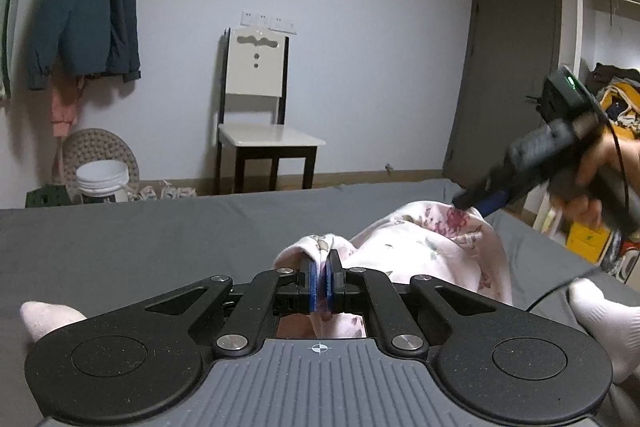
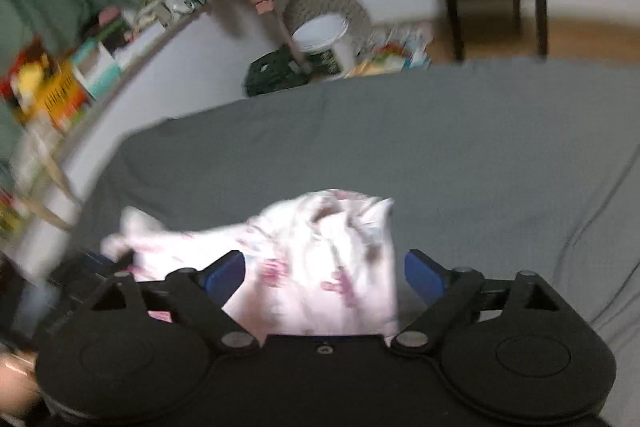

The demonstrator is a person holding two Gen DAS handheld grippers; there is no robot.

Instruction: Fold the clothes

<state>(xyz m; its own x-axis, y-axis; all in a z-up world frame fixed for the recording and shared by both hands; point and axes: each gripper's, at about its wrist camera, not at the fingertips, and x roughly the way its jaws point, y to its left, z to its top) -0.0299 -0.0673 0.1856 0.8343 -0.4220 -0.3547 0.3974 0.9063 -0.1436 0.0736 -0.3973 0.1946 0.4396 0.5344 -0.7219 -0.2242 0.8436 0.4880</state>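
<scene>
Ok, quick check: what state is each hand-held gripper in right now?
Left hand-held gripper: closed on the floral garment.
Right hand-held gripper: open, garment lying between its fingers, not clamped.

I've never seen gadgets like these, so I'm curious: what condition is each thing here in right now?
Left gripper: jaws shut on the floral garment.
Right gripper: jaws open, cloth lying between them.
Floral garment: crumpled, unfolded, partly lifted off the bed.
Grey bed sheet: spread out, slightly wrinkled.
Chair: upright, seat bare.
Dark jacket: hanging on the wall.
White bucket: upright on the floor.
Grey door: shut.
</scene>
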